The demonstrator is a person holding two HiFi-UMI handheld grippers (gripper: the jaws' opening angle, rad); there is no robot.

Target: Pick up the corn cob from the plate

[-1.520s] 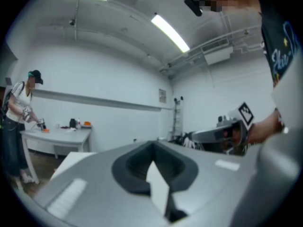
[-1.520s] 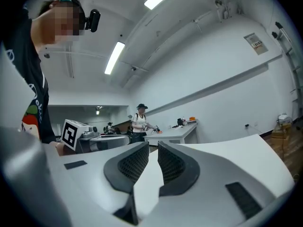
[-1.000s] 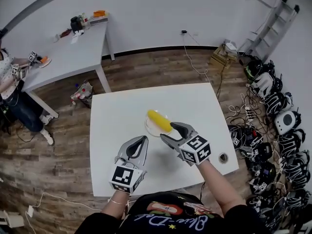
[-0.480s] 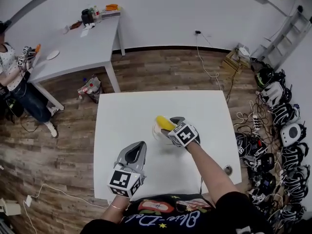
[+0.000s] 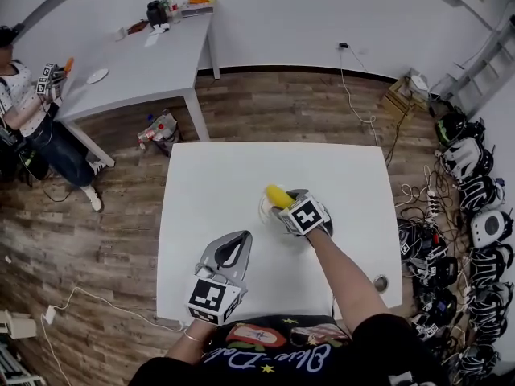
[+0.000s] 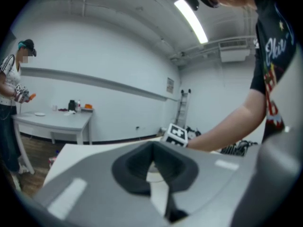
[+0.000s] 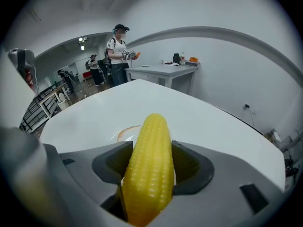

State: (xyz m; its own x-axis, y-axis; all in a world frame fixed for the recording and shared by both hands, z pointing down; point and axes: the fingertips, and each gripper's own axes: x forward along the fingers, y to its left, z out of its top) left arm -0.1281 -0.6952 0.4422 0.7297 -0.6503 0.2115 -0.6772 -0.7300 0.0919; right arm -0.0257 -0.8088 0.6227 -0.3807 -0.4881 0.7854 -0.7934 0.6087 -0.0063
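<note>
Corn cob (image 7: 149, 169) lies lengthwise between the right gripper (image 7: 151, 148) fingers, which have just been opening and now stand wide to either side of it. Cob rests on the plate (image 7: 124, 132), mid-worktop (image 5: 217, 183). Bright yellow, neat kernel rows, rounded tip pointing away. Left gripper (image 6: 152, 148) fingers closed at the tips, empty.

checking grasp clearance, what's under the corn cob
A white plate lies under the corn cob. Only part of its rim shows, left of the cob. The plate's middle, and where the cob rests on it, are covered by the cob itself.
</note>
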